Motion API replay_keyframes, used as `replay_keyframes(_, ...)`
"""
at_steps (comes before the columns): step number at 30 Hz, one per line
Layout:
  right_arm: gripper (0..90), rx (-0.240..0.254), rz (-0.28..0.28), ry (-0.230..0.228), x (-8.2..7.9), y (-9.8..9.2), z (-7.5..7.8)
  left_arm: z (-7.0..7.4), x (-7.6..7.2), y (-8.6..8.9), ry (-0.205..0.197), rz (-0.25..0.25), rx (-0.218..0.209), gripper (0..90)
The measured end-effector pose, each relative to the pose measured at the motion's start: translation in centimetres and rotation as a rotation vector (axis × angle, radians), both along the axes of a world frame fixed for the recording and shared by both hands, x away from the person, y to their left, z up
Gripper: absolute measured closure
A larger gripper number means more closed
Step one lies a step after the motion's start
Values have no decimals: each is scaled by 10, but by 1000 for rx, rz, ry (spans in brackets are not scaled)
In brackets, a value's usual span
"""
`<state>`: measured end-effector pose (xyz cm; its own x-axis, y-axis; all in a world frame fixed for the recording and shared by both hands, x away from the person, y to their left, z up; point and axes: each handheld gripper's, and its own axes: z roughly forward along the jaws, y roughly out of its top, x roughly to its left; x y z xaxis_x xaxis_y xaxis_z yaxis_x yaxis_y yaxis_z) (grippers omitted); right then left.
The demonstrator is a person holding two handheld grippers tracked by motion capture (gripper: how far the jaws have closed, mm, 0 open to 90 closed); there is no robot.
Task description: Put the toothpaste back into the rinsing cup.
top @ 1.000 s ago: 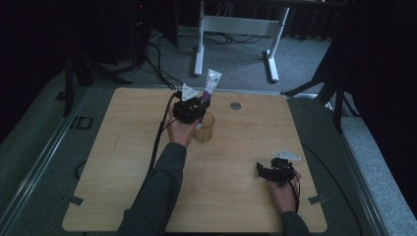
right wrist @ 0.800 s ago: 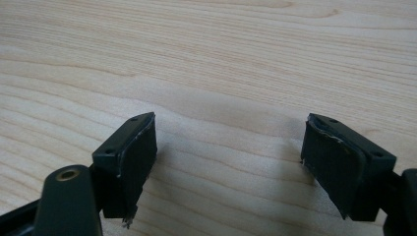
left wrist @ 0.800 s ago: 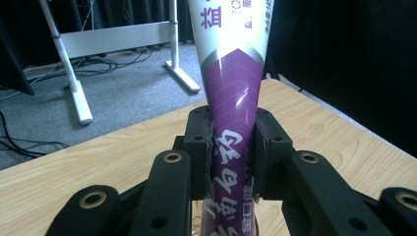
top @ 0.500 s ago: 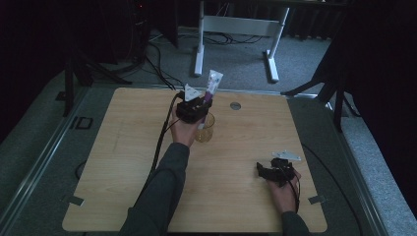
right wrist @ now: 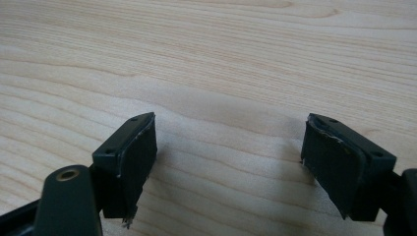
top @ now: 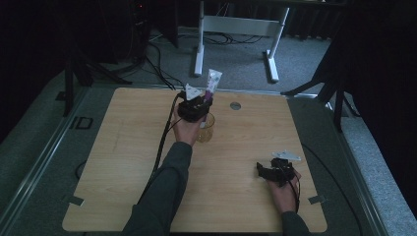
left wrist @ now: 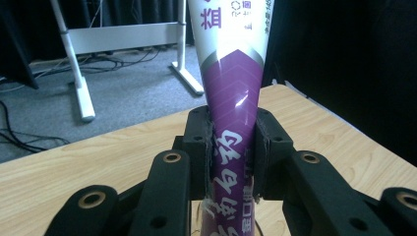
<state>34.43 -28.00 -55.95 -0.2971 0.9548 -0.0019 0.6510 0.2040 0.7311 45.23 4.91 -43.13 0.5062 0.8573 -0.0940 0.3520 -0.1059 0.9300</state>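
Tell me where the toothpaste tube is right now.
In the high view the toothpaste tube stands upright near the table's far edge, left of centre, clamped in the left claw above the clear cup.

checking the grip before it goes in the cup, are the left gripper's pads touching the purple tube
Touching. In the left gripper view, both pads of the left gripper press flat against the sides of the purple tube, with no gap.

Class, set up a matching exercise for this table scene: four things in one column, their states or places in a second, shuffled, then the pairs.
1. tube
2. cup
3. left gripper
4. right gripper

a. open, low over bare wood
b. purple and white, standing upright
c. clear, under the tube
d. shut on the tube

Pairs: 1-b, 2-c, 3-d, 4-a
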Motion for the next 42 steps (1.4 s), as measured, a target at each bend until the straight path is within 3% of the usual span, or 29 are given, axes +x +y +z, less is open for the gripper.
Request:
replay_keyframes(15, 213, 0, 0, -1, 0, 0, 0, -6, 11, 0, 13, 31, -12, 715)
replay_keyframes(30, 213, 0, 2, -1, 0, 0, 0, -10, 16, -9, 20, 27, 33, 710)
replay_keyframes(42, 213, 0, 2, 0, 0, 0, 0, -21, 9, -14, 45, -7, 80, 705)
